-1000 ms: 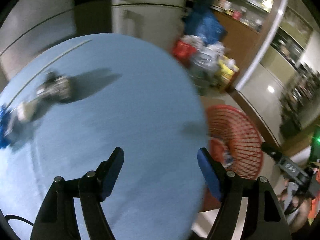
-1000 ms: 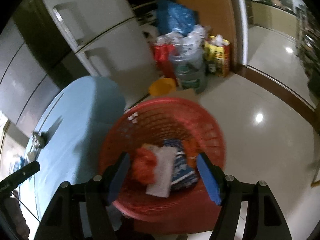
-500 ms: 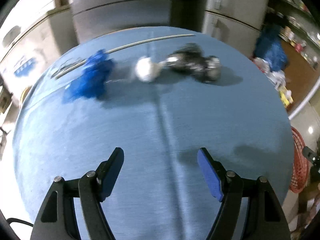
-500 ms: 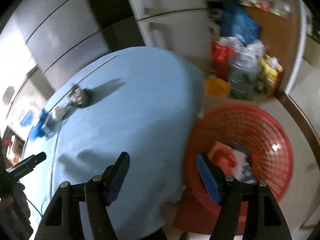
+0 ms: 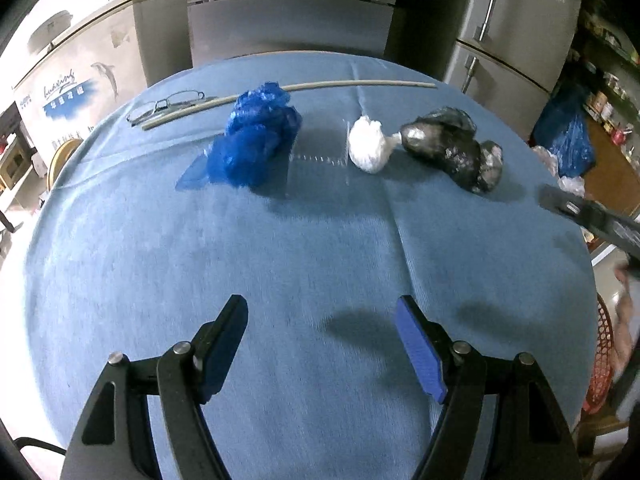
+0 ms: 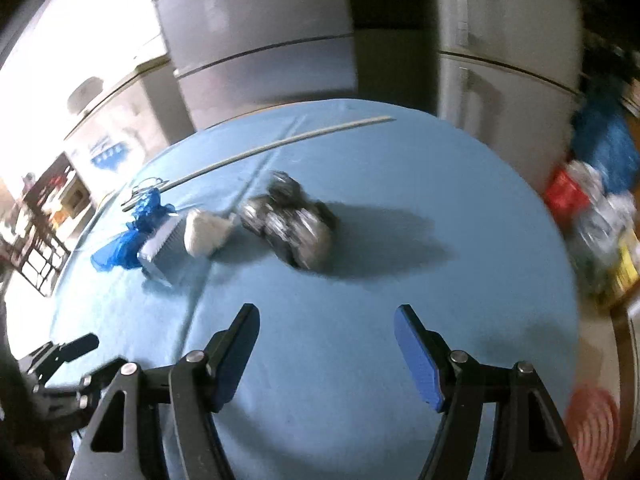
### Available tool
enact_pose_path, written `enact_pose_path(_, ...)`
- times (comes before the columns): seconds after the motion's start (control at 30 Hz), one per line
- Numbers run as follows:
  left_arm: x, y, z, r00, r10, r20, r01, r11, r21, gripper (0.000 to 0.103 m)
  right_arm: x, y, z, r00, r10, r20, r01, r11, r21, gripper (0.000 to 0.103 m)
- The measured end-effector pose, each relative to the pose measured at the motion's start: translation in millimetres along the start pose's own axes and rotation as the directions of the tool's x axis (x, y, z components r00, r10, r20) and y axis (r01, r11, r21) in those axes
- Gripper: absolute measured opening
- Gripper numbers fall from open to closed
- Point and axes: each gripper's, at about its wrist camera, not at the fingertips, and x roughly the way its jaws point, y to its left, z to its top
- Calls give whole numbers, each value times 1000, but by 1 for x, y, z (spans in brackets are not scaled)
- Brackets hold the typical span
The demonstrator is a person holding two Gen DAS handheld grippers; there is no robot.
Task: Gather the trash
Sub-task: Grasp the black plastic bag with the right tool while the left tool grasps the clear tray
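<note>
Red basket cut off at edge, right gripper view blurred

Left tongs and right tongs gape, empty.

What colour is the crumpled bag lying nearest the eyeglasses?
Blue; the crumpled bag shows best in the left wrist view.

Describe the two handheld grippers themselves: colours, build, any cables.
Both match. The left gripper and right gripper each have black angular linkage arms with silver pivot pins and flat fingers faced with blue pads. A thin black cable trails by the left one. No markings are legible.
</note>
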Motion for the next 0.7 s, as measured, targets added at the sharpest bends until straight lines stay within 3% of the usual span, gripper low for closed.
enact_pose_path(0.23, 11, 4, 40, 999, -10, 45, 10, 1000, -3, 76, 65, 24, 42, 998, -12, -57, 6, 995, -99, 73)
enact_pose_path(0.47, 49, 0, 80, 999, -30, 34, 31, 999, -22, 77, 103, 27, 48, 993, -19, -112, 7, 994, -111, 73)
enact_pose_path(0.57, 68, -2, 87, 1000, -27, 0, 27, 1000, -14, 77, 110, 20, 41, 991, -9, -130, -2, 997, -82, 44)
enact_pose_path(0.6, 72, -2, 87, 1000, -31, -3, 31, 999, -15, 75, 109, 20, 39, 993, -6, -121, -3, 997, -80, 41)
enact_pose_path(0.63, 75, -1, 88, 1000, -30, -10, 30, 999, -15, 54, 108, 19, 37, 993, 2, -119, -10, 997, -71, 41)
enact_pose_path(0.67, 79, 0, 89, 999, -30, -32, 29, 999, -16, 44, 106, 18, 35, 993, 10, -119, -18, 998, -63, 40)
enact_pose_path(0.7, 78, 1, 89, 999, -34, -25, 34, 999, -22, 46, 104, 16, 33, 993, 13, -117, -20, 998, -59, 39)
